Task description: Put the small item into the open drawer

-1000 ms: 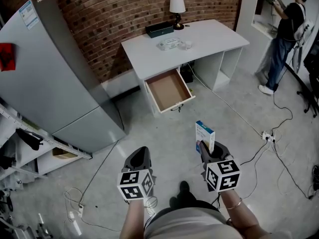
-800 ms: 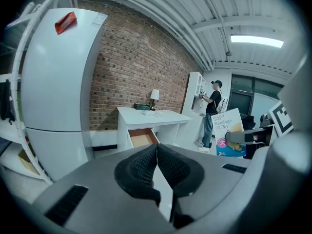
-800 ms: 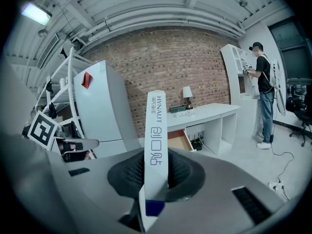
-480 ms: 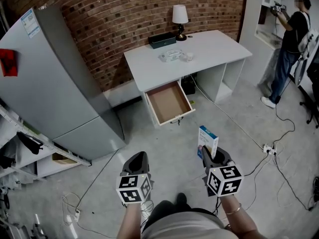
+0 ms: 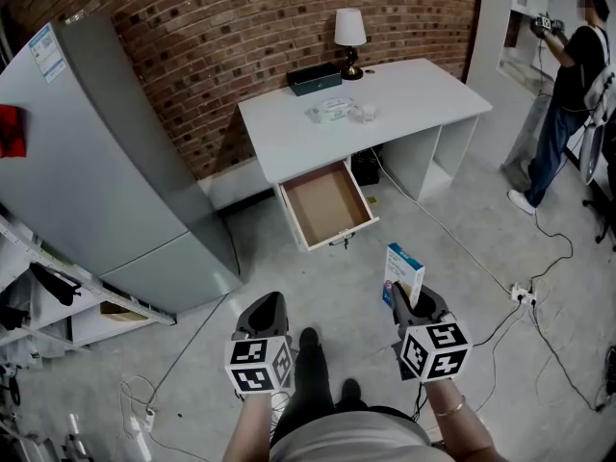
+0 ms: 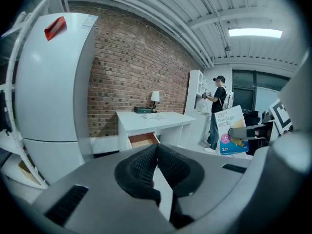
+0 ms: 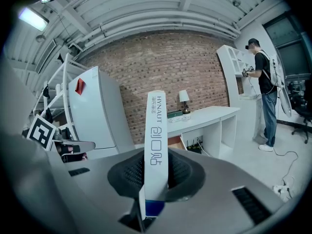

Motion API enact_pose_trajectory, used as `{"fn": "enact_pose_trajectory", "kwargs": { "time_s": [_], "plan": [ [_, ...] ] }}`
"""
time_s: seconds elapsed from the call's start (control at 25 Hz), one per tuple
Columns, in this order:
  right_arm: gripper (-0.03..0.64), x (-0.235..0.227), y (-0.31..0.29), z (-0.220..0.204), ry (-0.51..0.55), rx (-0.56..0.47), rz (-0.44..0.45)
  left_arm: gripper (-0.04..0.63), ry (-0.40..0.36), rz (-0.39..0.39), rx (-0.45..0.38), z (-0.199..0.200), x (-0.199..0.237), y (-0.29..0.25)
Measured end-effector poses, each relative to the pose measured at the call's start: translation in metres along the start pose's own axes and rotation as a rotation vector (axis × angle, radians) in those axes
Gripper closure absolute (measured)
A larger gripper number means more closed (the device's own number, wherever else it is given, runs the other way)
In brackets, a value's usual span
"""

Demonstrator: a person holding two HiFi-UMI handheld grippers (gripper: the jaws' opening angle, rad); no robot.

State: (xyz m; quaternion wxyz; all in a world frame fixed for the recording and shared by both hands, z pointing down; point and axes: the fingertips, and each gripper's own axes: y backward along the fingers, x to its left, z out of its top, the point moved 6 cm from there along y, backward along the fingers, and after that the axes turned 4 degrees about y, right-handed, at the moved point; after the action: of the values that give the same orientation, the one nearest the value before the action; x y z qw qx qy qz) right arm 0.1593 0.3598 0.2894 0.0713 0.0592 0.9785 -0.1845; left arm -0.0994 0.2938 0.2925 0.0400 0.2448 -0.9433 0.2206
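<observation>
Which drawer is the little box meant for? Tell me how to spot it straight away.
A white desk stands against the brick wall. Under its end nearer the grey fridge, one drawer is pulled out. Its bare brown bottom sets it apart from the white open compartments beside it.

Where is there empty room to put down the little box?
The open drawer has a bare brown bottom between its four walls. The desk is bare from the clear packets across to its right edge. Along the brick wall it is crowded: a lamp and a black case.
</observation>
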Motion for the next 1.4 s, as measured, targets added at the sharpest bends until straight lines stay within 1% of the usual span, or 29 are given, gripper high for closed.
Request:
{"fn": "enact_pose_trajectory", "kwargs": {
  "time_s": [0.12, 0.28, 0.48, 0.8, 0.92, 1.12, 1.4],
  "plan": [
    [0.549, -0.006, -0.025, 0.006, -0.008, -0.002, -0.021, 0.575, -0.008, -0.015, 0.002, 0.011, 0.011, -0.028],
    [0.549, -0.015, -0.071, 0.021, -0.021, -0.015, -0.046, 0.575, -0.018, -0.040, 0.004, 0.033, 0.034, -0.080],
    [0.549, -0.022, -0.152, 0.045, -0.037, -0.007, -0.075, 0.575, -0.024, -0.079, 0.014, 0.069, 0.076, -0.157],
    [0.549, -0.018, -0.269, 0.076, -0.040, 0.017, -0.118, 0.575, -0.033, -0.152, 0.071, 0.112, 0.137, -0.263],
    [0.549, -0.021, -0.300, 0.075, -0.046, 0.014, -0.129, 0.575, -0.037, -0.180, 0.085, 0.113, 0.150, -0.295],
    [0.549, -0.034, -0.334, 0.069, -0.079, 0.025, -0.149, 0.575, -0.054, -0.218, 0.113, 0.114, 0.156, -0.337],
    [0.549, -0.044, -0.365, 0.064, -0.085, 0.061, -0.182, 0.575, -0.055, -0.251, 0.146, 0.117, 0.160, -0.366]
  ]
}}
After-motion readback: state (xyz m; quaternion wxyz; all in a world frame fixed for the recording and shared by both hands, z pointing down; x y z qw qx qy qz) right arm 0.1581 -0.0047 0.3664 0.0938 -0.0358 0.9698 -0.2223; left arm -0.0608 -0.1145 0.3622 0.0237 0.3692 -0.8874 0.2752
